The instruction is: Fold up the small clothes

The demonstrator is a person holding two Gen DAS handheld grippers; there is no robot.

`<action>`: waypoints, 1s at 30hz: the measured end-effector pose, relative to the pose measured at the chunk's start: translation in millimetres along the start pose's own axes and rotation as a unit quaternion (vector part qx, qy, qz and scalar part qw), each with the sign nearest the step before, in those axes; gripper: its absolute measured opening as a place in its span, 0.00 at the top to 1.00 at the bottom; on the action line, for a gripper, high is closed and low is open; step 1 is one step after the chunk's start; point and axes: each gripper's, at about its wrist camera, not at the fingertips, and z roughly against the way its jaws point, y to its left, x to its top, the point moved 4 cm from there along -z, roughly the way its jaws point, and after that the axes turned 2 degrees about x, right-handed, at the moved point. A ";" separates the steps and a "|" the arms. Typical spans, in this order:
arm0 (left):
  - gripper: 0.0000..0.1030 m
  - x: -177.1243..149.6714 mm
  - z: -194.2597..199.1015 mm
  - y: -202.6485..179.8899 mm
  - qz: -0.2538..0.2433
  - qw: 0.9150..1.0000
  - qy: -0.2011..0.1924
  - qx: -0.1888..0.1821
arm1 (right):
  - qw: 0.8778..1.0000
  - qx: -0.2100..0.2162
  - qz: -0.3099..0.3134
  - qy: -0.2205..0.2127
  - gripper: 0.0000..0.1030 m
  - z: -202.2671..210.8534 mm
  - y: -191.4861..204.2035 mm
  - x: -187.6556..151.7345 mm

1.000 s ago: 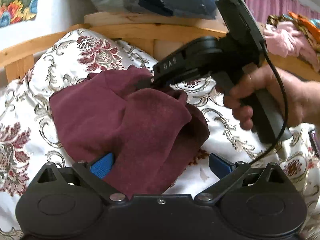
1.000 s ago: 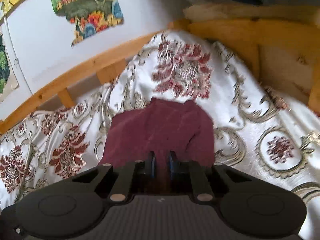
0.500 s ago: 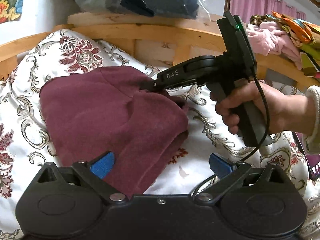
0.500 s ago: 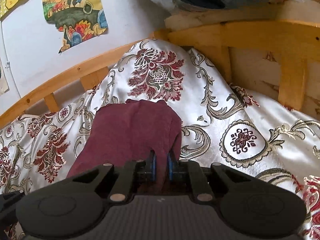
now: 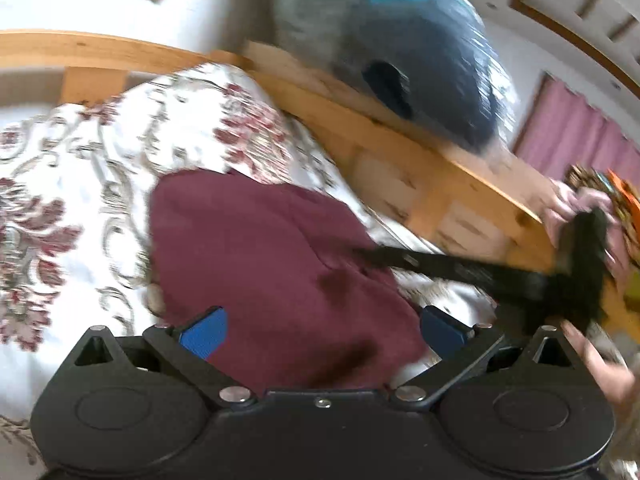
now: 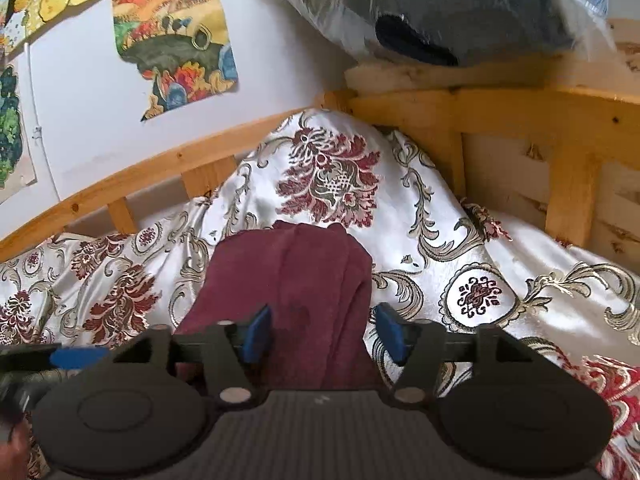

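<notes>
A maroon garment (image 5: 256,248) lies folded on the floral bedspread (image 5: 80,200). My left gripper (image 5: 323,334) is open at its near edge, and the cloth runs between the blue pads (image 5: 204,338) without being pressed. In the blurred left wrist view my right gripper (image 5: 364,254) reaches in from the right, its tips over the garment's right side. In the right wrist view the right gripper (image 6: 324,334) has its jaws opening. The garment (image 6: 292,272) lies loose between its pads (image 6: 258,334). A blue pad of the left gripper (image 6: 76,356) shows at the left edge.
A wooden bed frame (image 6: 520,120) borders the bedspread (image 6: 480,292) at the back and right. A plastic-wrapped dark bundle (image 6: 460,8) rests on top of it. Paper pictures (image 6: 176,36) hang on the wall. Pink curtains (image 5: 572,140) and piled clothes (image 5: 580,204) stand far right.
The right gripper, shut on the garment's folded edge before, has opened and let it go. The left gripper has rolled and shifted, so its view is tilted and blurred.
</notes>
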 end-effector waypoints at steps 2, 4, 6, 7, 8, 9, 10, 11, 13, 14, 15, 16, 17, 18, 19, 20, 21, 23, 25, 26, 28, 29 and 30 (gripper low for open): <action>0.01 3.2 -0.1 9.0 0.023 0.999 -0.006 0.025 | 1.000 0.003 -0.005 -0.004 0.25 6.7 2.4 -1.8; 0.01 3.3 -3.3 21.7 0.054 0.997 0.000 0.060 | 1.000 0.018 -0.022 -0.006 0.16 14.1 5.6 -4.3; 0.01 0.7 -9.7 33.1 0.077 0.993 0.021 0.091 | 0.999 0.040 -0.031 -0.005 0.08 21.8 11.0 -8.0; 0.01 -1.2 -12.2 37.5 0.083 0.991 0.030 0.101 | 0.998 0.051 -0.027 -0.004 0.07 24.9 13.8 -9.6; 0.01 -2.9 -14.4 40.9 0.090 0.989 0.037 0.107 | 0.998 0.057 -0.020 -0.002 0.05 27.1 18.0 -11.6; 0.01 -4.7 -15.2 43.5 0.094 0.989 0.041 0.108 | 0.998 0.059 -0.008 0.003 0.03 28.5 22.5 -14.6; 0.01 -5.8 -15.8 44.8 0.097 0.989 0.043 0.105 | 0.998 0.055 0.006 0.010 0.03 28.5 25.4 -18.0; 0.01 -6.2 -17.6 45.9 0.098 0.989 0.045 0.101 | 0.999 0.047 0.021 0.018 0.03 27.7 27.7 -21.9; 0.01 -8.6 -19.6 45.3 0.094 0.990 0.052 0.096 | 0.998 0.020 0.047 0.032 0.03 24.8 29.3 -31.4; 0.01 -10.0 -20.6 44.0 0.090 0.990 0.056 0.096 | 0.998 0.005 0.055 0.037 0.03 23.4 28.4 -35.9; 0.01 -11.7 -22.4 42.6 0.085 0.990 0.062 0.097 | 0.997 -0.012 0.062 0.040 0.03 22.0 27.3 -40.0; 0.01 -13.9 -24.5 41.3 0.082 0.990 0.067 0.098 | 0.996 -0.028 0.067 0.043 0.02 20.6 25.4 -44.2; 0.01 -16.7 -26.9 40.4 0.079 0.989 0.073 0.098 | 0.996 -0.041 0.071 0.045 0.01 19.8 23.6 -48.1; 0.01 -20.2 -28.9 39.3 0.076 0.989 0.080 0.099 | 0.995 -0.048 0.074 0.046 0.00 19.4 22.2 -52.3; 0.01 -23.2 -32.5 40.2 0.074 0.988 0.086 0.100 | 0.995 -0.050 0.075 0.047 0.00 19.5 20.7 -56.0; 0.01 -26.3 -34.6 40.4 0.072 0.988 0.092 0.102 | 0.995 -0.047 0.072 0.047 0.00 20.4 19.7 -58.3; 0.01 -29.3 -36.4 40.1 0.069 0.987 0.097 0.106 | 0.996 -0.040 0.068 0.046 0.00 22.0 18.8 -59.3; 0.01 -32.3 -36.4 40.6 0.068 0.987 0.095 0.109 | 0.997 -0.028 0.065 0.036 0.00 27.2 17.8 -58.0; 0.01 -32.1 -36.1 41.3 0.068 0.987 0.094 0.109 | 0.998 -0.018 0.064 0.022 0.00 33.1 15.7 -53.1; 0.01 -32.0 -36.6 41.7 0.069 0.987 0.094 0.109 | 0.998 -0.013 0.064 0.016 0.00 34.8 15.0 -49.0; 0.01 -32.3 -37.4 43.1 0.072 0.987 0.097 0.109 | 0.998 -0.014 0.062 0.001 0.00 37.1 12.8 -39.9; 0.01 -32.4 -37.6 43.4 0.073 0.987 0.097 0.108 | 0.998 -0.020 0.056 -0.005 0.00 36.3 10.7 -33.8; 0.01 -32.9 -37.8 43.8 0.075 0.987 0.098 0.108 | 0.998 -0.025 0.049 -0.009 0.00 34.3 9.3 -28.5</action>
